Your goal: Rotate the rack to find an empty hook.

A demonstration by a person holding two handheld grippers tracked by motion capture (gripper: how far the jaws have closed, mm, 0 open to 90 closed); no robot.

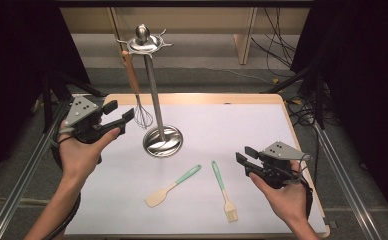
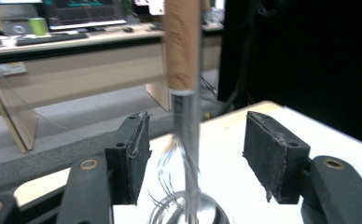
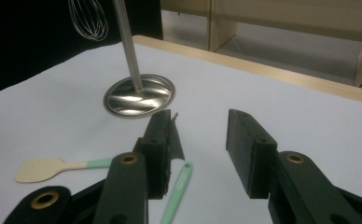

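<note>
I read the job as hanging the utensils on the rack (image 1: 152, 90); the whisk (image 1: 138, 95) is already up, hanging from a hook at the top with its wires near the pole, above the table. My left gripper (image 1: 121, 120) sits just beside it, jaws wide and gripping nothing; in the left gripper view the whisk's wooden handle (image 2: 183, 44) and wire neck hang in the gap between the pads (image 2: 139, 158), touching neither as far as I can tell. So this step looks like the release at the hook, with the left hand free to back off. My right gripper (image 1: 243, 155) rests low over the white mat (image 1: 262, 125), jaws also wide and empty, with the brush (image 1: 223, 191) lying just ahead of it; in the right gripper view its green handle (image 3: 177, 191) runs up between the jaws. The spatula (image 1: 172, 186) lies flat to the left of the brush, near the rack's base. Next, I'd judge, the right jaws should drop around the brush handle and close, then carry it to a free hook while the left gripper clears away from the whisk without swinging it.
</note>
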